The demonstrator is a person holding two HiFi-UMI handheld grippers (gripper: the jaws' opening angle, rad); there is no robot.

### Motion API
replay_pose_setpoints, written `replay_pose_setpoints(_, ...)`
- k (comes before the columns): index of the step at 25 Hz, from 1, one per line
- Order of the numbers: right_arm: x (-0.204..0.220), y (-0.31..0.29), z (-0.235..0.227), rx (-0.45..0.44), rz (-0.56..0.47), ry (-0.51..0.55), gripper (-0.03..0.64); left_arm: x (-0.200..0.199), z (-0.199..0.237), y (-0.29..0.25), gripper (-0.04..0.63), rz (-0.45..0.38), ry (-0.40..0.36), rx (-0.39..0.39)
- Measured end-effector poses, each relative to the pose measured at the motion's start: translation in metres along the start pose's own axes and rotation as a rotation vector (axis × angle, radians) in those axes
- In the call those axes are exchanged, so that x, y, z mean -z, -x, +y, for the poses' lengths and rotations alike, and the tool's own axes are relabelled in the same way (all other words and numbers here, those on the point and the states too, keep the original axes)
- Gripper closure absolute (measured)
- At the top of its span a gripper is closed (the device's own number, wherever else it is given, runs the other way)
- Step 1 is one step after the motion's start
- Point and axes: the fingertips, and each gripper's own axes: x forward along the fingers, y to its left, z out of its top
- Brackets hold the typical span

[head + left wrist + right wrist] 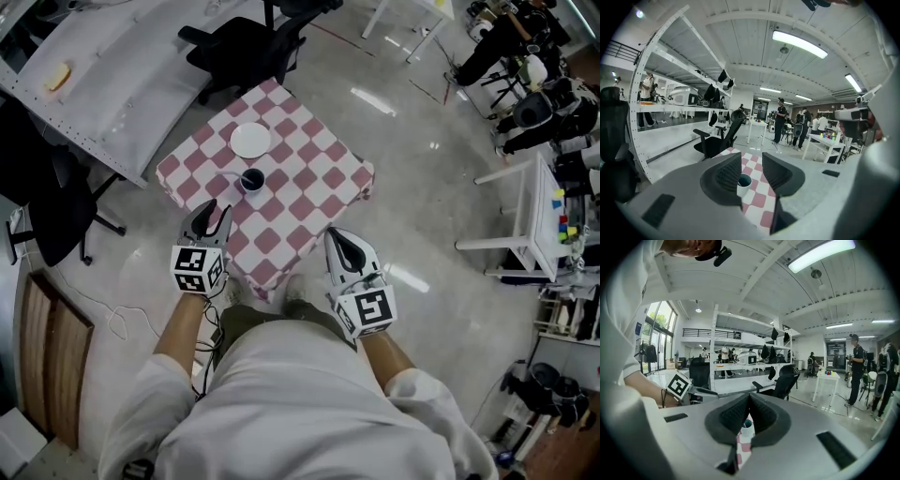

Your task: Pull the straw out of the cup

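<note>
Held at the near edge of the table (pixel 319 169), the left gripper (pixel 217 208) was kept open-jawed and empty, seemingly aimed at the cup (pixel 251 180); the right gripper (pixel 334 236) had its jaws pressed together on nothing. Whether the cup held the straw could not be told.

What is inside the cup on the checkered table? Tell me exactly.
Seen from above, the cup looks dark inside. A straw is too thin to make out for sure. In the left gripper view, the cup's near wall covers its bottom.
</note>
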Motion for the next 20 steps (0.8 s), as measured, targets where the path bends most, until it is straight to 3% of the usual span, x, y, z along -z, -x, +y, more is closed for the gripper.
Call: replay_pose_setpoints(20, 0.007, 0.005, -0.028, 0.065, 0.042, 0.010, 0.614, 0.072, 0.044, -0.092, 0.465, 0.179, 0.097, -0.013)
